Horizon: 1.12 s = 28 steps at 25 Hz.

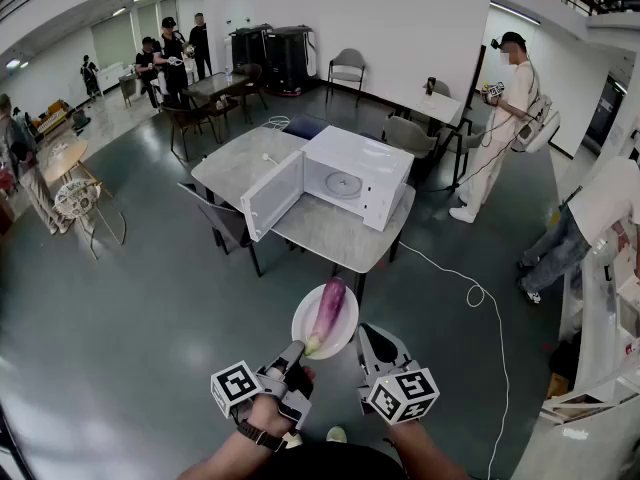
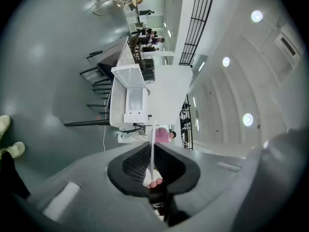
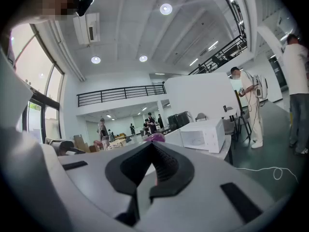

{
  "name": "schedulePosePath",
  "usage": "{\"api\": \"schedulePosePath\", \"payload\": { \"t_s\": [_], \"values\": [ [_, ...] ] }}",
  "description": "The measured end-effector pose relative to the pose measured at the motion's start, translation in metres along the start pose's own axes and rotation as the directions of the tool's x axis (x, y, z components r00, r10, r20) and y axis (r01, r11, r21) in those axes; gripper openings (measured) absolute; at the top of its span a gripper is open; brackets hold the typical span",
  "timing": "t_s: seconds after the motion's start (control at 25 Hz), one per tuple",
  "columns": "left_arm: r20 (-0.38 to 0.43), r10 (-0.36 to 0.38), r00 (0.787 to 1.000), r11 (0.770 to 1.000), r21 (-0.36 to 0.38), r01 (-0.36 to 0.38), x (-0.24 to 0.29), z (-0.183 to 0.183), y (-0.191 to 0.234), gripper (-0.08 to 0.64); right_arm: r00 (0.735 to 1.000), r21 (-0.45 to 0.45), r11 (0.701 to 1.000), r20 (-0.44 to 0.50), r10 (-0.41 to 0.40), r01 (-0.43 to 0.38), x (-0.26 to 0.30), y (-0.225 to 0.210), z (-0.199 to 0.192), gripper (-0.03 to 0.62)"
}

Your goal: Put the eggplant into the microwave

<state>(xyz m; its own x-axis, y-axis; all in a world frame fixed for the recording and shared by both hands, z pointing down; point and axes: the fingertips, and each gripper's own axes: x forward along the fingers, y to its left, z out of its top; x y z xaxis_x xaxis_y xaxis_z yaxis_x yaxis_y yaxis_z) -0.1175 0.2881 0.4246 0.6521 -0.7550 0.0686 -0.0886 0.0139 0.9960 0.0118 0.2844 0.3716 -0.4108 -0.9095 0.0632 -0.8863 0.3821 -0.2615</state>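
Observation:
A purple eggplant (image 1: 330,311) lies on a white plate (image 1: 304,323) that is held in the air, low in the head view. My left gripper (image 1: 296,354) is shut on the plate's near-left rim; the left gripper view shows the plate (image 2: 152,149) edge-on between the jaws with the eggplant (image 2: 163,135) beyond. My right gripper (image 1: 367,340) sits at the plate's near-right rim, its jaws closed on a thin sliver of plate, the eggplant (image 3: 155,137) just past them. The white microwave (image 1: 356,176) stands on a grey table (image 1: 325,236) ahead, its door (image 1: 272,196) swung open to the left.
Dark chairs (image 1: 218,218) stand at the table's left side. A white cable (image 1: 470,293) runs over the floor on the right. A person in white (image 1: 500,118) stands beyond the table, another (image 1: 590,218) bends at the right edge; more people and tables are far left.

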Motion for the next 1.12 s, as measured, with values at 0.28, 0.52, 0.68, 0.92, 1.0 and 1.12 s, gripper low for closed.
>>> {"api": "schedulePosePath", "payload": {
  "t_s": [0.28, 0.52, 0.68, 0.92, 1.0, 1.12],
  "values": [
    [-0.001, 0.004, 1.000, 1.000, -0.010, -0.004, -0.001, -0.006, 0.004, 0.011, 1.000, 0.004, 1.000, -0.002, 0.002, -0.002, -0.004, -0.002, -0.003, 0.001],
    [0.004, 0.004, 1.000, 1.000, -0.004, -0.004, -0.003, -0.006, 0.002, 0.011, 1.000, 0.020, 1.000, -0.007, 0.015, -0.015, -0.005, 0.001, -0.004, 0.002],
    [0.006, 0.002, 1.000, 1.000, -0.011, -0.002, -0.003, -0.008, -0.001, 0.011, 0.999, 0.061, 0.997, -0.004, 0.049, -0.048, -0.005, 0.004, -0.006, 0.002],
    [0.008, 0.002, 1.000, 1.000, 0.004, -0.002, -0.003, -0.006, 0.000, 0.011, 0.998, 0.066, 0.996, 0.008, 0.060, -0.060, -0.008, 0.005, -0.006, 0.002],
    [0.010, 0.005, 1.000, 1.000, 0.019, -0.005, -0.003, -0.006, 0.003, 0.011, 0.998, 0.065, 0.996, 0.016, 0.066, -0.067, -0.010, 0.005, -0.004, 0.002],
    [0.017, 0.013, 1.000, 1.000, 0.023, -0.013, -0.003, -0.009, 0.006, 0.011, 0.997, 0.059, 0.995, 0.023, 0.077, -0.078, -0.014, 0.005, -0.002, 0.002]
  ]
}}
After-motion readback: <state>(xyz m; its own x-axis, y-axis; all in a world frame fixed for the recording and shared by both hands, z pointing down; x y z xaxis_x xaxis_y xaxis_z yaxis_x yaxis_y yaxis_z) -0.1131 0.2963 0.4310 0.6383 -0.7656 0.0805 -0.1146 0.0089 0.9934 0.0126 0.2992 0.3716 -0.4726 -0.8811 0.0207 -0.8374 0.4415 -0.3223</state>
